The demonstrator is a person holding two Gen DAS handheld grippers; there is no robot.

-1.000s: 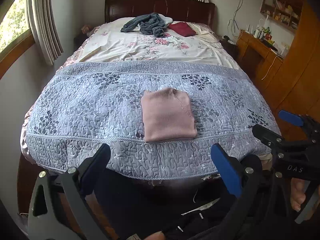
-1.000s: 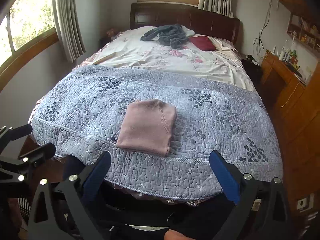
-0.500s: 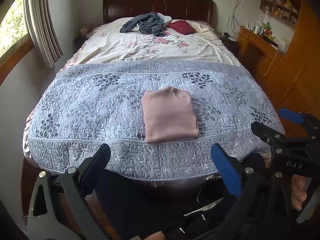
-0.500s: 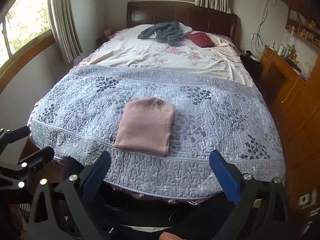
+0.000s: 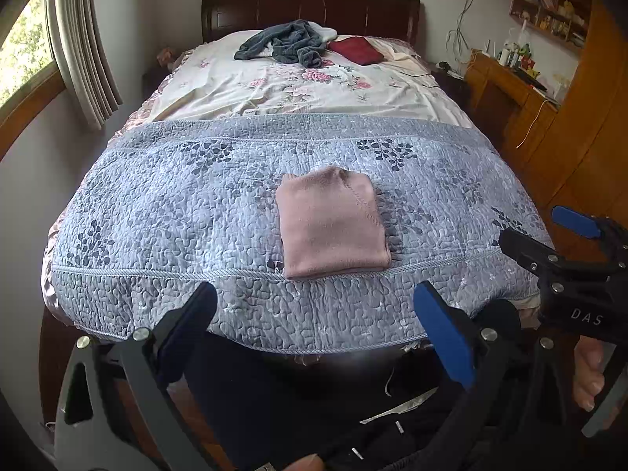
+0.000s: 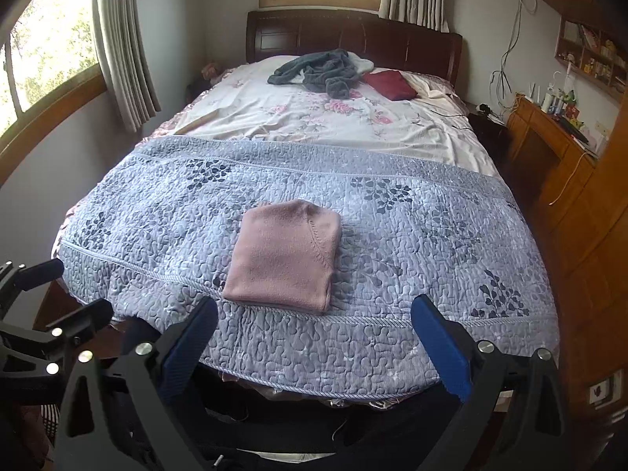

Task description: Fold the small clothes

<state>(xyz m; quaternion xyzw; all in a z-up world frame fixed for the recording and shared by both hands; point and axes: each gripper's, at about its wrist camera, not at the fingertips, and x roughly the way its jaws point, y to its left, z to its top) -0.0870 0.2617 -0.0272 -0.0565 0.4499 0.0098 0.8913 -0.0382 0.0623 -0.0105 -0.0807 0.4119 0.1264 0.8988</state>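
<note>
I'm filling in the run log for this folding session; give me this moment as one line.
stage: fold done | pink garment: folded, flat on blue quilt | left gripper: open, empty | right gripper: open, empty

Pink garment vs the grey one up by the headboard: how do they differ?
The pink garment is folded into a flat, neat rectangle; the grey garment lies crumpled and unfolded. Pink sits on the blue quilt at the near end; grey lies at the far end by the headboard. Neither is gripped.
</note>
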